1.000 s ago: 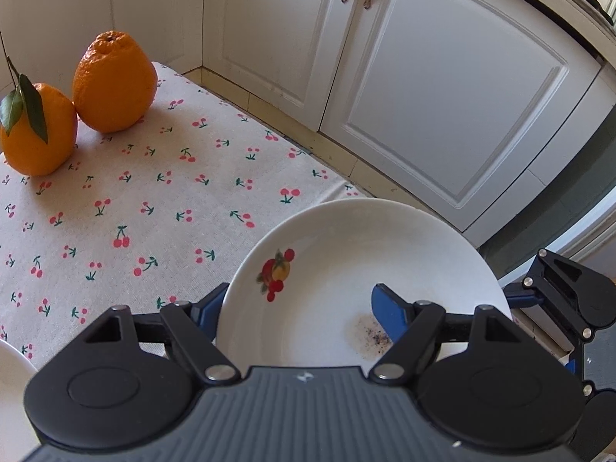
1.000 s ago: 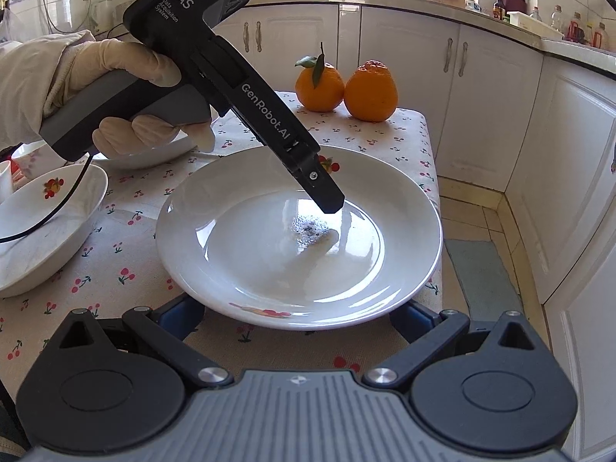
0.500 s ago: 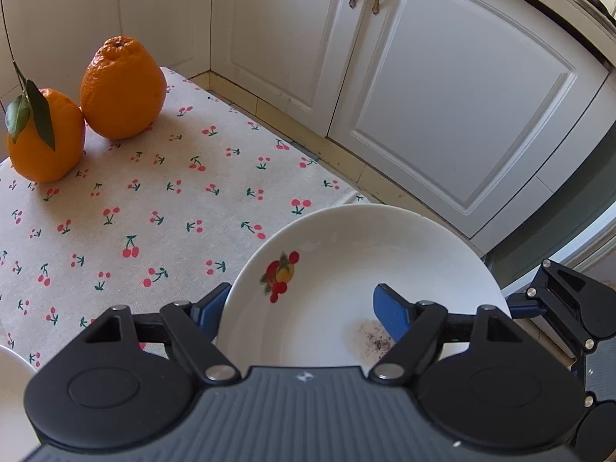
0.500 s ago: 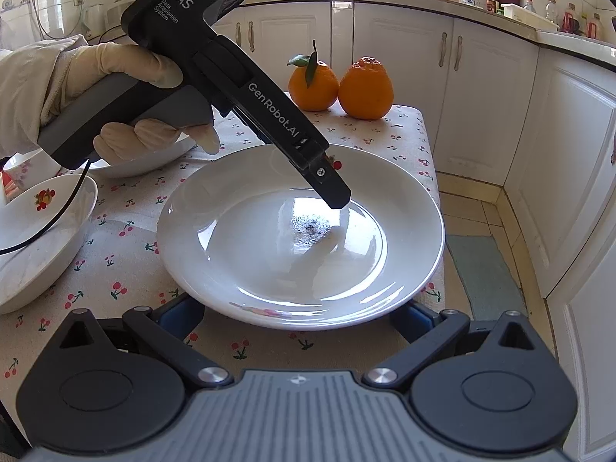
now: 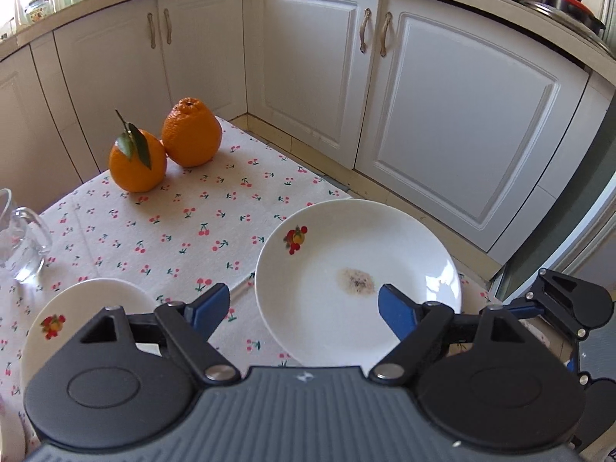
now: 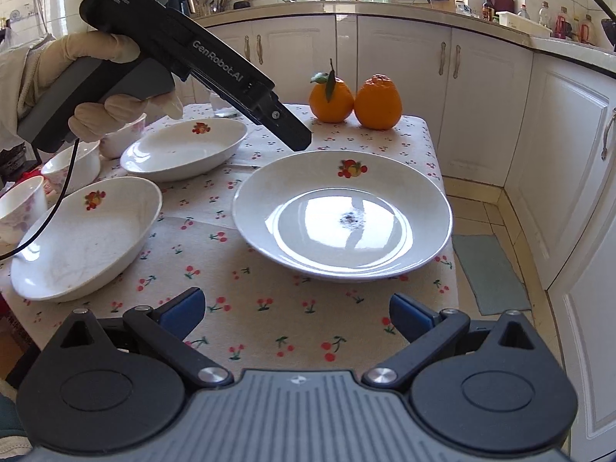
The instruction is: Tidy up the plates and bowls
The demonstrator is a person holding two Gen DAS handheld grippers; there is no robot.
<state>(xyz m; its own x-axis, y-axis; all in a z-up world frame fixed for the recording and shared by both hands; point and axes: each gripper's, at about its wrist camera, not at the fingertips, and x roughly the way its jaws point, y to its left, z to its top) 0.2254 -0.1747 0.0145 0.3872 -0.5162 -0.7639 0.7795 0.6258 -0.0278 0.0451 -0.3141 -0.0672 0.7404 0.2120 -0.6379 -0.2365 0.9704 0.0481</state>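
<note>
1. Sitting at centre right of the right wrist frame, near the bench's right edge: large white plate (image 6: 342,215), fruit motif on its far rim, dark speck patch in the well. Same plate (image 5: 358,281) filling lower centre-right of the left wrist frame.
2. Hovering at the bottom of the left wrist frame: left hand-held gripper (image 5: 304,306), blue fingers spread wide, holding nothing; right fingertip overlapping the plate's near part in the picture, contact impossible to tell.
3. Showing again at upper left of the right wrist frame: left hand-held gripper (image 6: 294,136), gripped by a gloved hand (image 6: 104,88), tip hanging above and just behind the plate's far-left rim.
4. Waiting at the bottom of the right wrist frame: right hand-held gripper (image 6: 296,310), fingers spread, empty, short of the plate's near rim.
5. Lying at left of the right wrist frame: two oval dishes, near one (image 6: 84,238) and far one (image 6: 184,148), apart from the plate.
6. Crowding the far left edge: small bowls (image 6: 75,161), a cup (image 6: 19,204).
7. Standing side by side at the bench's far end: two oranges (image 6: 356,100), touching.
8. Covering the bench: cherry-print cloth (image 6: 269,308).
</note>
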